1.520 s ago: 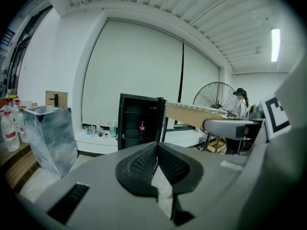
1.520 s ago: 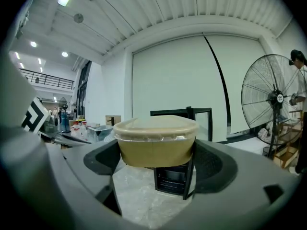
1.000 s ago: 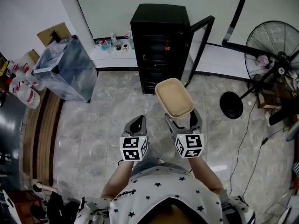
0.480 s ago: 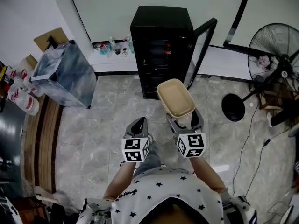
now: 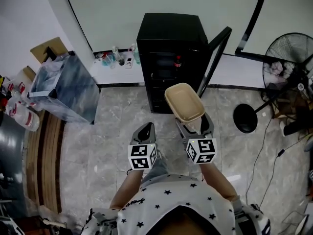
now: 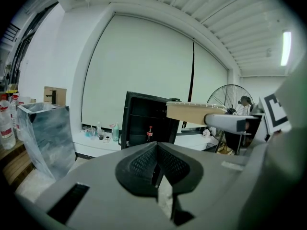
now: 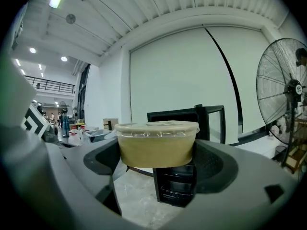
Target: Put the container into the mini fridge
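Observation:
A tan lidded container (image 5: 184,102) (image 7: 157,143) is clamped between the jaws of my right gripper (image 5: 193,125), held level above the floor just in front of the black mini fridge (image 5: 170,58). The fridge's glass door (image 5: 215,50) stands open to the right, and a red-capped bottle (image 5: 178,61) shows on a shelf inside. My left gripper (image 5: 143,132) (image 6: 156,164) hangs beside the right one, its jaws closed together with nothing in them. In the left gripper view the container (image 6: 194,112) sits at the upper right.
A grey plastic-wrapped box (image 5: 63,88) stands to the left of the fridge, with small bottles (image 5: 116,58) on a white ledge behind it. A standing fan (image 5: 288,67) with its round base (image 5: 245,118) and cables lies to the right. Marble floor (image 5: 112,121) stretches below.
The fridge and the container have drifted slightly upward and right in the head view as the person steps closer; both grippers keep their hold and pose.

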{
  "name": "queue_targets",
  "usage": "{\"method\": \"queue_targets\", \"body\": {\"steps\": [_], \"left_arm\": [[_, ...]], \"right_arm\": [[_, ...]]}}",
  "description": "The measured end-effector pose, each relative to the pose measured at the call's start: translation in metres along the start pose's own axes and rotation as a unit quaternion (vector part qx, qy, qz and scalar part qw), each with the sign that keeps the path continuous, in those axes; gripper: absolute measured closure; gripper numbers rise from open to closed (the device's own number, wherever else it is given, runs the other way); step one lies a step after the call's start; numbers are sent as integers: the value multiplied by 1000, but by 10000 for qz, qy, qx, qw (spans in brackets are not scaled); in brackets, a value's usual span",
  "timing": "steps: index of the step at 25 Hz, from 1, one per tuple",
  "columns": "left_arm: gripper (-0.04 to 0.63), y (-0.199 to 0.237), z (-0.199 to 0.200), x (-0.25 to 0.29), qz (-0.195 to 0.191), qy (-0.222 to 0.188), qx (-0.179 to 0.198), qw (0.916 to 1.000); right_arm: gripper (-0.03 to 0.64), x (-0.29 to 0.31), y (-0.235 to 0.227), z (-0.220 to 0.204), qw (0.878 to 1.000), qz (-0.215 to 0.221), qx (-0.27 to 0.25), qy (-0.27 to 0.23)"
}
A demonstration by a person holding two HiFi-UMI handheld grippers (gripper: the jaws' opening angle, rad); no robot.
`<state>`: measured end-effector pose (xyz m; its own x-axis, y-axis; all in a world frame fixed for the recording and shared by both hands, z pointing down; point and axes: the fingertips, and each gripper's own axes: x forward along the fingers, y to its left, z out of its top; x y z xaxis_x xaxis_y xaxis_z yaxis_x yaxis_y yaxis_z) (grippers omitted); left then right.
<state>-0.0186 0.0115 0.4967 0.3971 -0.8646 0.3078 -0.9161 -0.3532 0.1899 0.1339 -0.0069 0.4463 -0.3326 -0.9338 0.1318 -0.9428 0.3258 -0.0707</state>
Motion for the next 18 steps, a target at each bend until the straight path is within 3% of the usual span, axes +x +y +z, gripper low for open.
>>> {"method": "queue_targets", "body": {"steps": [18], "left_arm": [[583,84,52,107,-485,109,127,9987]], "right_arm": [[147,139,-12,19,9988,-493,-24,16]]}}
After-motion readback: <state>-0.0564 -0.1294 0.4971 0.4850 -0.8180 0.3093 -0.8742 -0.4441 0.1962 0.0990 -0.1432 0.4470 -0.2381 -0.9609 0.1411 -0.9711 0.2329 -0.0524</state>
